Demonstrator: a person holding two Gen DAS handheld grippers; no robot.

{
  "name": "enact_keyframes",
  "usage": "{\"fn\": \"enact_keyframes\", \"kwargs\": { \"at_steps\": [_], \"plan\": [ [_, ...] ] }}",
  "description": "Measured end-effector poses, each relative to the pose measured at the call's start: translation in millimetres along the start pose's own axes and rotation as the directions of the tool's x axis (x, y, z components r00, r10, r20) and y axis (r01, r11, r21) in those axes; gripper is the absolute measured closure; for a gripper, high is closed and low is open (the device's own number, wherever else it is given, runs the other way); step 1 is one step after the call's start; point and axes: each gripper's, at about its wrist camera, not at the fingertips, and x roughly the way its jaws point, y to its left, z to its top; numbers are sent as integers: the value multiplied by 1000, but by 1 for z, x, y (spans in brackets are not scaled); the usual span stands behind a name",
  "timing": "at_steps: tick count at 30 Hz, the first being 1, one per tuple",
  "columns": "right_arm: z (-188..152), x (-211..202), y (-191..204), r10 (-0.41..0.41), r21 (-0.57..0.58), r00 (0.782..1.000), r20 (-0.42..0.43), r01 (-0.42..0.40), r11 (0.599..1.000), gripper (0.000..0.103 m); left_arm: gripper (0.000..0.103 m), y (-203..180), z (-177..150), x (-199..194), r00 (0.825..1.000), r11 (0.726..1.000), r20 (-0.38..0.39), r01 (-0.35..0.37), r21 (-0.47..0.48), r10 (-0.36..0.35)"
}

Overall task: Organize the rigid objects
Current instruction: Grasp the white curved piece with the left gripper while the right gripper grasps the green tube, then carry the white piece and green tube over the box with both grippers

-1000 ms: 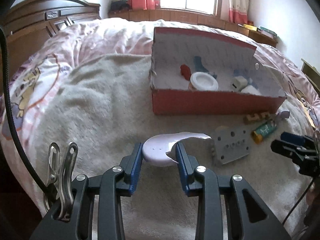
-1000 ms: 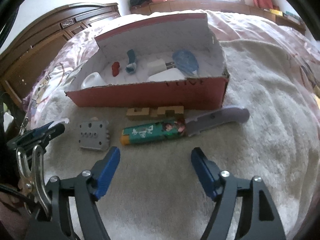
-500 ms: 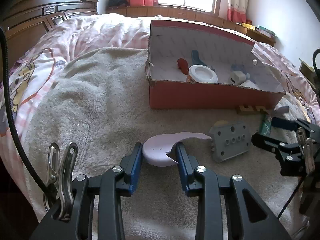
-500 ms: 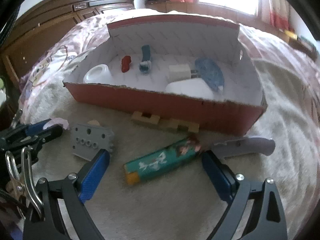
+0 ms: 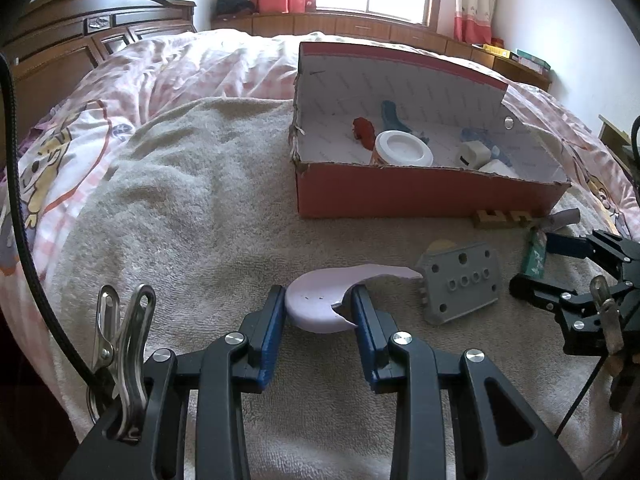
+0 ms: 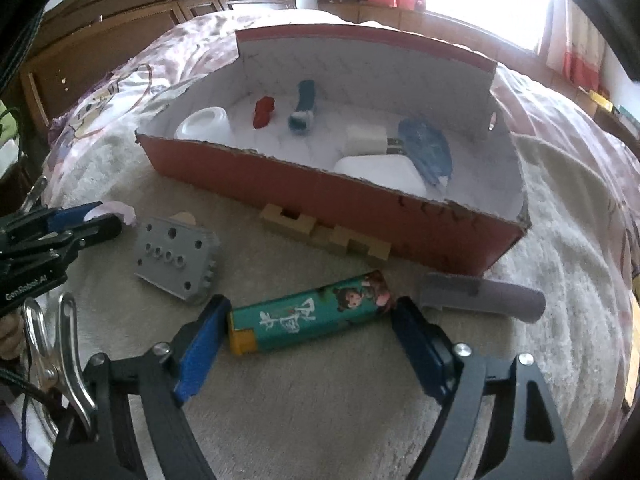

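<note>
The left gripper [image 5: 320,312] clamps its jaws on the lilac scoop-shaped piece [image 5: 320,304], low over the towel [image 5: 180,208]. The right gripper [image 6: 308,334] has just been narrowing its wide jaws around the green tube [image 6: 308,318], at 6 o'clock from the red box [image 6: 360,196]; contact looks likely but unclear

left gripper [image 5: 320,312]: matte black linkage arms, blue pads on the fingers [image 5: 272,332], round silver screws at the joints, steel spring clip [image 5: 120,344] at the left side, black braided cable [image 5: 20,184] curving up the frame edge. right gripper [image 6: 308,344]: same black frame, blue pads, silver screws, steel clip. white "genrobot.ai" lettering on one housing.
</note>
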Motion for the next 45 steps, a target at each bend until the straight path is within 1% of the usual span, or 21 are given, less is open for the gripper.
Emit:
{"fn": "enact_keyframes", "kwargs": {
  "at_steps": [9, 13, 17, 20, 24, 26, 32, 39, 45],
  "plan": [
    [-7, -12, -1, 37, 70, 999, 27, -39, 997, 17, 69, -6, 3, -5, 1000, 1000, 13, -1, 17, 1],
    [-7, -21, 1, 58, 91, 997, 51, -63, 994, 17, 69, -8, 10, -11, 1000, 1000, 25, 14, 19, -14],
    [0, -33, 2, 67, 98, 994, 85, -75, 992, 17, 69, -11, 25, -18, 998, 999, 45, 35, 23, -36],
    [7, -41, 1, 73, 107, 991, 110, -84, 991, 17, 69, -15, 38, -21, 997, 999, 68, 33, 40, -36],
    [18, -45, -4, 76, 123, 989, 129, -92, 988, 17, 69, -20, 58, -20, 996, 997, 73, 52, 48, -55],
    [24, -46, -7, 74, 131, 988, 137, -92, 987, 17, 69, -24, 68, -18, 995, 997, 75, 63, 52, -66],
    [45, -41, -19, 62, 162, 986, 152, -87, 983, 17, 69, -37, 94, -6, 993, 995, 92, 62, 81, -69],
    [67, -30, -31, 30, 193, 985, 172, -63, 979, 17, 69, -47, 117, 17, 994, 994, 79, 69, 81, -76],
    [81, -12, -39, 7, 212, 987, 161, -41, 976, 17, 69, -53, 128, 42, 996, 995, 50, 66, 79, -70]
  ]
}}
